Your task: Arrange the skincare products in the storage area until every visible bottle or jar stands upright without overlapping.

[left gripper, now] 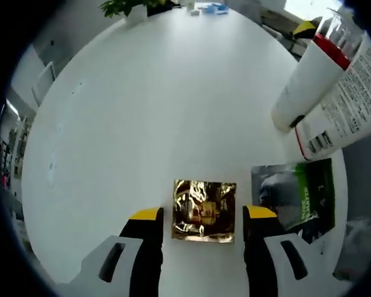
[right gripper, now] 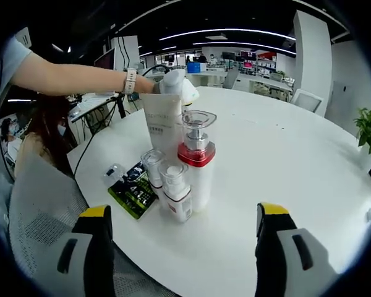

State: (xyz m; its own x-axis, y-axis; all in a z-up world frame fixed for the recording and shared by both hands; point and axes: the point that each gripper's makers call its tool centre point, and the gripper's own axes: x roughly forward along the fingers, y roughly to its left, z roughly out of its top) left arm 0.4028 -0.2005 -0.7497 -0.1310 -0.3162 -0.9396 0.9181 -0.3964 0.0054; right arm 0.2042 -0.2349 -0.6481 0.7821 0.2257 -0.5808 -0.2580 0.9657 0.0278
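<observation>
Jaws of the left gripper [left gripper: 200, 215] spread wide on either side of a gold foil packet [left gripper: 204, 210] on the round white table [left gripper: 142, 111]. The right gripper [right gripper: 184, 211], jaws wide and empty, faces upright skincare bottles [right gripper: 195, 158] beside a green sachet [right gripper: 133, 193]; a person's outstretched arm [right gripper: 74, 77] reaches above them.

Each gripper ends in two thick black jaws capped with bright yellow tips, and lower down each jaw widens into a pale grey housing with a dark oval slot set in it; this shows on the left gripper [left gripper: 200, 213] and the right gripper [right gripper: 183, 211] alike. The person's arm [right gripper: 74, 77] comes out of a short light-coloured sleeve [right gripper: 12, 52] and wears a pale band at the wrist [right gripper: 130, 80].
</observation>
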